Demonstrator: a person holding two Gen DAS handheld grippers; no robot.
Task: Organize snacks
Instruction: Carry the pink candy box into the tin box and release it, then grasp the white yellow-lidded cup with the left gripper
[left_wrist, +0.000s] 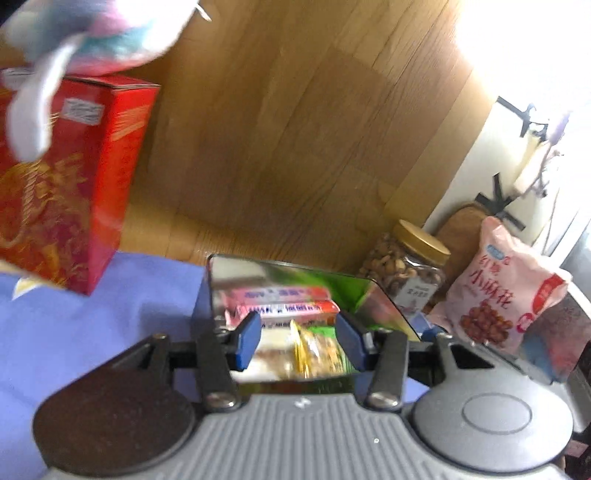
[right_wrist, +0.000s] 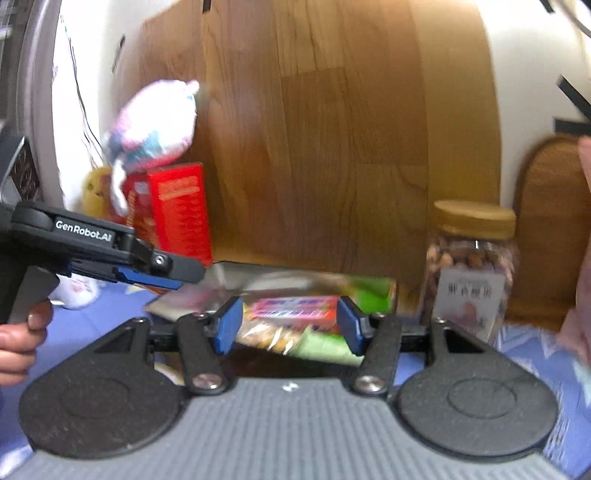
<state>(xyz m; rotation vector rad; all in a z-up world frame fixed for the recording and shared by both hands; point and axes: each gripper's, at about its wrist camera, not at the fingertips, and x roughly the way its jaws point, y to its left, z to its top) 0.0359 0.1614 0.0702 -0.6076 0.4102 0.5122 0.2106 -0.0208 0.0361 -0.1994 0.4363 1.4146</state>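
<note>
An open shiny metal tin (left_wrist: 221, 280) sits on the blue cloth and holds a pink snack packet (left_wrist: 284, 308), a yellow packet (left_wrist: 317, 350) and a green one. My left gripper (left_wrist: 299, 339) hovers open at the tin's near edge, with the packets seen through the gap and nothing pressed by its pads. In the right wrist view the tin (right_wrist: 373, 291) lies straight ahead with the pink packet (right_wrist: 291, 310) inside. My right gripper (right_wrist: 288, 328) stands open over its near side. The left gripper (right_wrist: 184, 273), held by a hand, reaches in from the left above the tin's left corner.
A red box (left_wrist: 66, 177) with a plush toy (left_wrist: 103, 33) on top stands left of the tin. To the right are a gold-lidded jar of nuts (left_wrist: 406, 266) (right_wrist: 469, 266) and a pink snack bag (left_wrist: 506, 295). A wooden panel (right_wrist: 314, 147) rises behind. Blue cloth (left_wrist: 92, 325) covers the surface.
</note>
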